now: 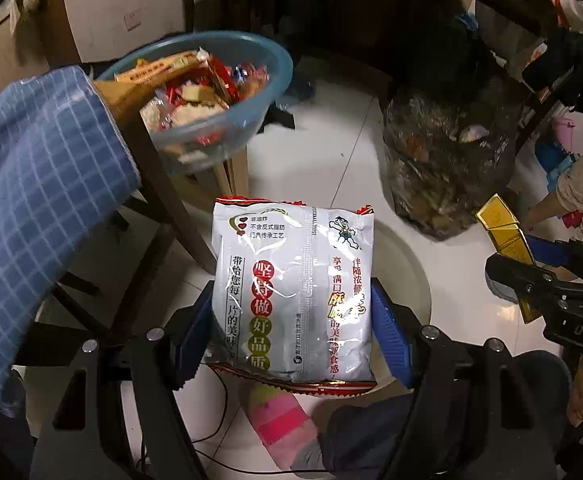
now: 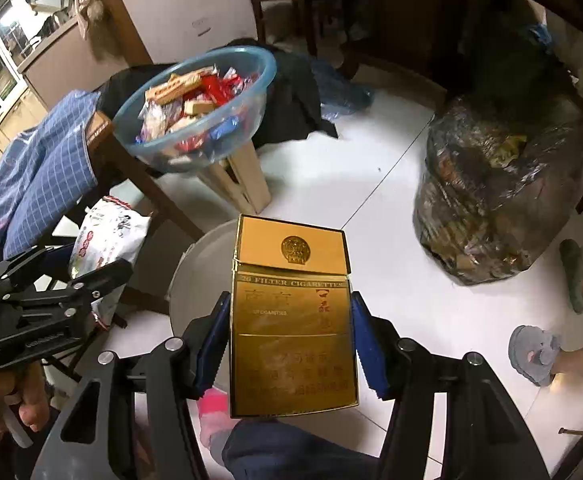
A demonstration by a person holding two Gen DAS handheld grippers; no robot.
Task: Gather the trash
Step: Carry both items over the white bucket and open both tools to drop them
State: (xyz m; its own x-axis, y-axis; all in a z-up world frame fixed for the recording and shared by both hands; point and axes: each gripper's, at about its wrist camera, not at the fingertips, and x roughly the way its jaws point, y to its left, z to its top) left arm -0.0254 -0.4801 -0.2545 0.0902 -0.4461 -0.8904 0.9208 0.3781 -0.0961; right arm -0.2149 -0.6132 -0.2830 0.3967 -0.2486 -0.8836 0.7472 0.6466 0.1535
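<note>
My left gripper [image 1: 291,320] is shut on a white snack packet [image 1: 293,292] with red trim and Chinese print, held above a white bin [image 1: 419,276] on the floor. My right gripper [image 2: 289,336] is shut on a gold cigarette box [image 2: 291,320], also held above the white bin [image 2: 195,280]. The right gripper with the gold box [image 1: 503,232] shows at the right of the left wrist view. The left gripper with the snack packet [image 2: 107,240] shows at the left of the right wrist view.
A blue plastic bowl [image 2: 267,76] full of wrapped snacks sits on a wooden stool [image 2: 239,184]. A large full dark trash bag [image 2: 491,192] stands on the white tile floor. A blue checked cloth [image 2: 43,176] drapes a chair. Feet in slippers [image 2: 531,352] are at the right.
</note>
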